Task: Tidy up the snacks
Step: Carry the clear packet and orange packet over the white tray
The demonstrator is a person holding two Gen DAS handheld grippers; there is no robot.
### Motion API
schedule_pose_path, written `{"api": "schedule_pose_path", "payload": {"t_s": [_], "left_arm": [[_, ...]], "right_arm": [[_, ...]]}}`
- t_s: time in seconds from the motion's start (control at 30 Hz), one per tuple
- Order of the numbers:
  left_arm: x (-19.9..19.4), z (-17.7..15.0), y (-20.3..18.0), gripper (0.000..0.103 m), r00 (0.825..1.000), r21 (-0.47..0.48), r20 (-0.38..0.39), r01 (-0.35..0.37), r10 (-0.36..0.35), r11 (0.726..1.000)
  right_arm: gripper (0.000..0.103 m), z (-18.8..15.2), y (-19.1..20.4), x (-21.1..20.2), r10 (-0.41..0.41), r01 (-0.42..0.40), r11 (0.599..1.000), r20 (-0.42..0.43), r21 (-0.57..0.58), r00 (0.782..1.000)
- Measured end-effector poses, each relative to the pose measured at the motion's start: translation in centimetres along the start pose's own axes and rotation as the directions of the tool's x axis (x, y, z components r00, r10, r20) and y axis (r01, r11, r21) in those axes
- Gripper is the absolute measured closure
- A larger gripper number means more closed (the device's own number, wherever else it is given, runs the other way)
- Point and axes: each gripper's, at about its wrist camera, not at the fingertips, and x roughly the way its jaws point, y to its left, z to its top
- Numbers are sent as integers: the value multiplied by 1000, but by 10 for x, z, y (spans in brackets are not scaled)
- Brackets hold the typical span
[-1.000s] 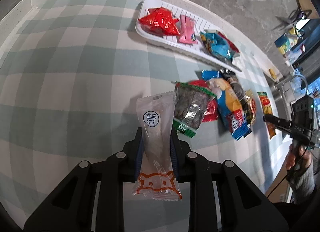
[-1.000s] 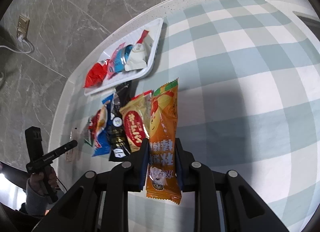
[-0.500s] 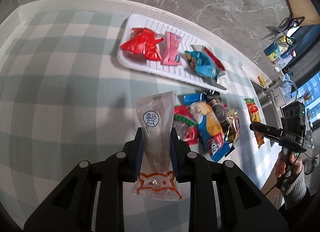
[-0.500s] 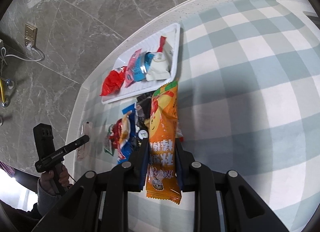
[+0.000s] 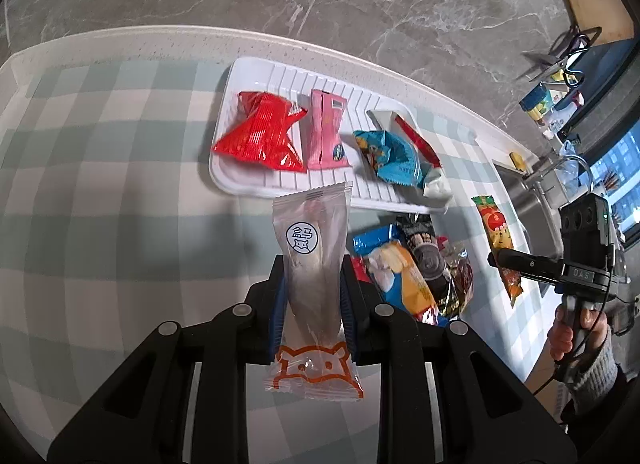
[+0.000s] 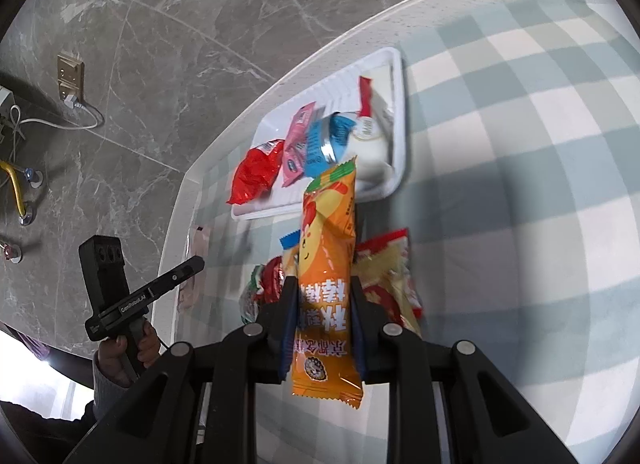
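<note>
My left gripper (image 5: pixel 312 268) is shut on a clear snack packet (image 5: pixel 314 260) with an orange animal print, held above the checked cloth just short of the white tray (image 5: pixel 256 187). The tray holds a red packet (image 5: pixel 262 131), a pink packet (image 5: pixel 326 129), a blue packet (image 5: pixel 394 157) and a white-and-red packet (image 5: pixel 416 135). My right gripper (image 6: pixel 323 288) is shut on an orange snack packet (image 6: pixel 326 264), held over a pile of loose snacks (image 6: pixel 384 280) in front of the tray (image 6: pixel 402 119). The pile also shows in the left wrist view (image 5: pixel 416 276).
The table has a green-and-white checked cloth (image 5: pixel 100 167) and a white rim against a grey marble wall. A sink and clutter (image 5: pixel 560 103) lie at the far right. The other hand-held gripper shows in each view, the right one (image 5: pixel 576 268) and the left one (image 6: pixel 120 296).
Both grippers have moved toward the tray with their packets still held. The tray now looks closer and larger in both views, and the snack pile sits lower in them.
</note>
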Motion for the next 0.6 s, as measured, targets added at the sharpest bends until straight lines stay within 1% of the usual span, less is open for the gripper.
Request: {"api": "schedule_pose_path", "payload": {"t_s": [0.37, 0.6], "left_arm": [[8, 34, -3, 81, 1000, 42, 8, -4, 4, 999], [17, 55, -5, 81, 1000, 62, 10, -4, 4, 998]], "right_arm": [[78, 35, 29, 26, 46, -47, 998, -18, -36, 999], [78, 53, 36, 41, 59, -60, 998, -28, -35, 998]]}}
